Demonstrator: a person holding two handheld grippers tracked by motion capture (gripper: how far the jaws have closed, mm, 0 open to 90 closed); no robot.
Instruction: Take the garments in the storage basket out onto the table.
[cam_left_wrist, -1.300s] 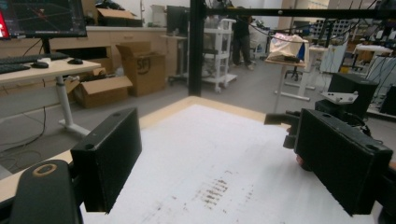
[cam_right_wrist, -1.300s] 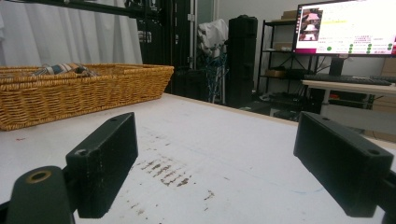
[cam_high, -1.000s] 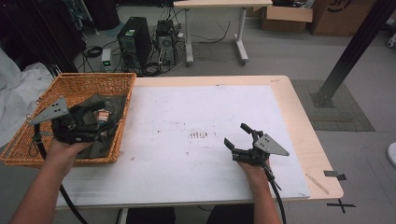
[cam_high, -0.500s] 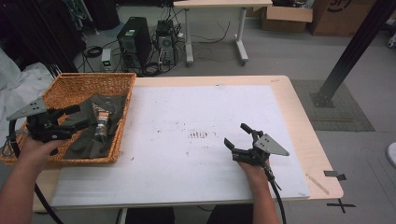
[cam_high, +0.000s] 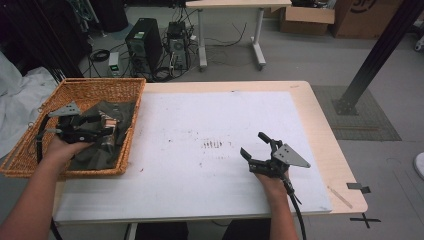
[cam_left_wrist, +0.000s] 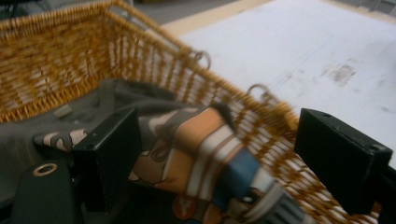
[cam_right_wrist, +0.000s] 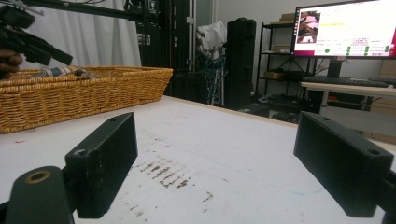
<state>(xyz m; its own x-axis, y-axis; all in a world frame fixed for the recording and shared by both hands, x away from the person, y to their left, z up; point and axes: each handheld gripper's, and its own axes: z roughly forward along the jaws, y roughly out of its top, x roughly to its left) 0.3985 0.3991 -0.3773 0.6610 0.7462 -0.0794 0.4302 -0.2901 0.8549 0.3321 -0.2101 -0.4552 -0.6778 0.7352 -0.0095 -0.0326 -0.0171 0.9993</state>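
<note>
left hand-held gripper wide open over basket at tabletop's left edge, holding nothing | striped cloth lies in basket between its jaws | right hand-held gripper wide open, empty, near right front corner

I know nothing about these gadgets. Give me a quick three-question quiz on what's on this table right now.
1. True or false: the left gripper is over the wicker basket.
2. What lies between the left gripper's open jaws? A) a cup B) a patterned cloth C) a cable
3. The right gripper rests on the white ____.

Key: 1 true; 2 B; 3 table, with its jaws open and nothing between them.
</note>
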